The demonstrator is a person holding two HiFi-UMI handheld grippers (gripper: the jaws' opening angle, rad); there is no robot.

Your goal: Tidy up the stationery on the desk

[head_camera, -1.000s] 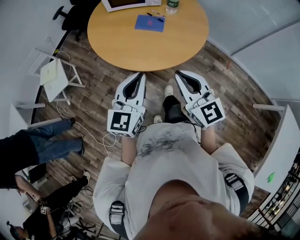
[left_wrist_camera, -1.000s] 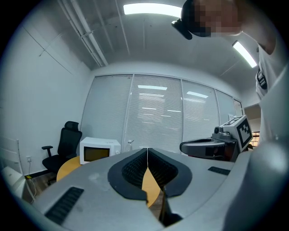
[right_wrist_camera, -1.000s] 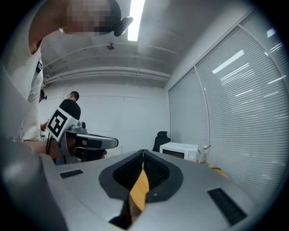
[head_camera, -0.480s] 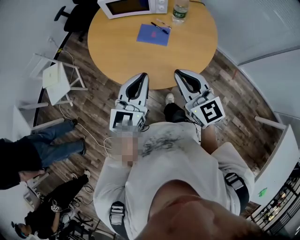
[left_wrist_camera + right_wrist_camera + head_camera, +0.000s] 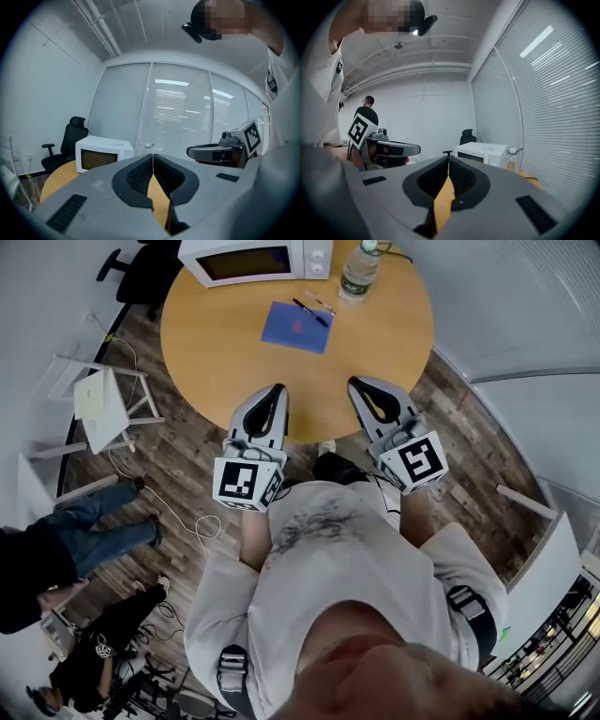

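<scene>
Currently the left gripper point(image 5: 273, 392) and the right gripper point(image 5: 358, 384), each with jaws pressed together on nothing, hover side by side over the 6 o'clock edge of the round surface point(image 5: 225, 348), while the blue notebook point(image 5: 292, 329) lies toward its 12 o'clock side, a black pen point(image 5: 309, 312) crossing the notebook's 1 o'clock corner.

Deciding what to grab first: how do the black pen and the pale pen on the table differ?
The black pen is dark, the pale pen light. The black pen lies across the blue notebook's far corner; the pale pen lies on bare table beyond it, nearer the bottle. Both lie flat, roughly parallel.
</scene>
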